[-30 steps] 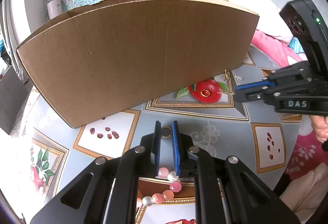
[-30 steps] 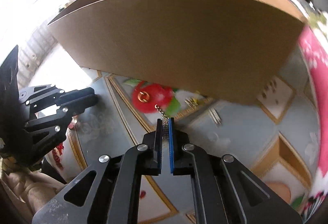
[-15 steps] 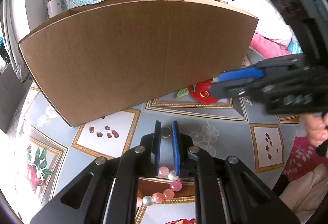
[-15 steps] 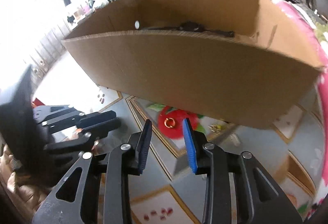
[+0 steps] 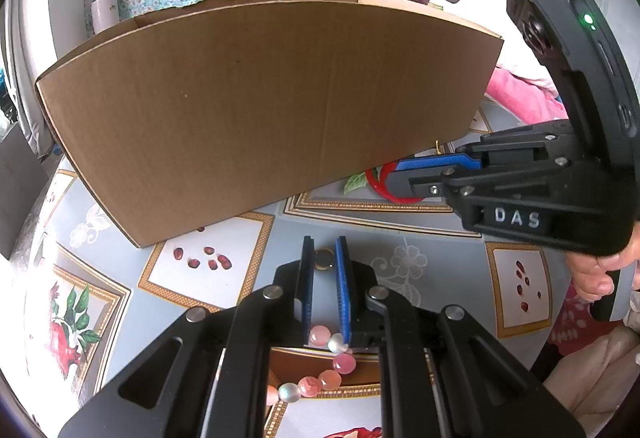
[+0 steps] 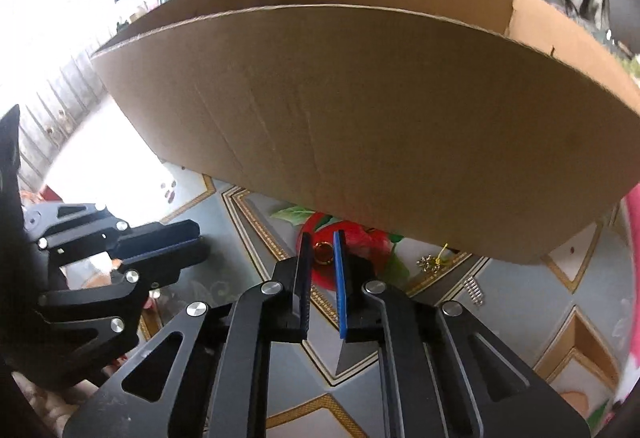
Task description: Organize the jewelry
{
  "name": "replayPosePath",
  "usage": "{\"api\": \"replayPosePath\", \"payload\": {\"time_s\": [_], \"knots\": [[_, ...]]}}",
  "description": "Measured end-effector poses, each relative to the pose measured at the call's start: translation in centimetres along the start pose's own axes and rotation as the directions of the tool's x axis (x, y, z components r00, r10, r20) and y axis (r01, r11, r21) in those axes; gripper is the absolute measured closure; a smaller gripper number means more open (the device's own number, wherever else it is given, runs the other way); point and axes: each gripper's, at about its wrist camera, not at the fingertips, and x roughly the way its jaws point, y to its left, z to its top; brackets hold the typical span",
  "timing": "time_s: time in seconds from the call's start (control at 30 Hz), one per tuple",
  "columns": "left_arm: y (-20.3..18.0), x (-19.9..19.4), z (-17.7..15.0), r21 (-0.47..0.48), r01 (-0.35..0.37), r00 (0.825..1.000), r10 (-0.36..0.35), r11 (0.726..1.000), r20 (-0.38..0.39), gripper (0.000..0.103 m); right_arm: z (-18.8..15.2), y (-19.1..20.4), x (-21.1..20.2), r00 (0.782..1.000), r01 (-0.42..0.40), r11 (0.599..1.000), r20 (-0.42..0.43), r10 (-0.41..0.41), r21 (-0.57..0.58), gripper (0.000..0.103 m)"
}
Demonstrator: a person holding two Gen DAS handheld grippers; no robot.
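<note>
Bright daylight, both views. Right wrist view: upper left blown out white, window glare washing the tablecloth (image 6: 100,173) there; cardboard box (image 6: 360,109) front face shaded, soft shadow beneath. Left wrist view: evenly lit, sharp centre, left edge overexposed. Strong fisheye bowing of box edges, black vignette corners. Slight softness in right wrist view.
</note>
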Motion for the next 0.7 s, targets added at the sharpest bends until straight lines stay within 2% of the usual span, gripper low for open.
{"api": "replayPosePath", "payload": {"time_s": [0.17,0.23,0.7], "knots": [[0.0,0.1,0.1,-0.001,-0.002,1.0,0.002,1.0,0.001,0.093,-0.3,-0.8,-0.3,0.999,-0.034,0.999,0.019,0.033,0.036,0.095],[0.0,0.1,0.1,-0.001,-0.001,1.0,0.001,1.0,0.0,0.093,-0.3,-2.2,-1.6,0.999,-0.042,0.998,0.032,0.04,0.045,0.095],[1.0,-0.7,-0.4,-0.058,0.046,0.999,-0.045,0.997,0.021,0.093,-0.8,-5.3,-7.1,0.991,-0.091,0.993,0.101,0.083,0.076,0.095]]}}
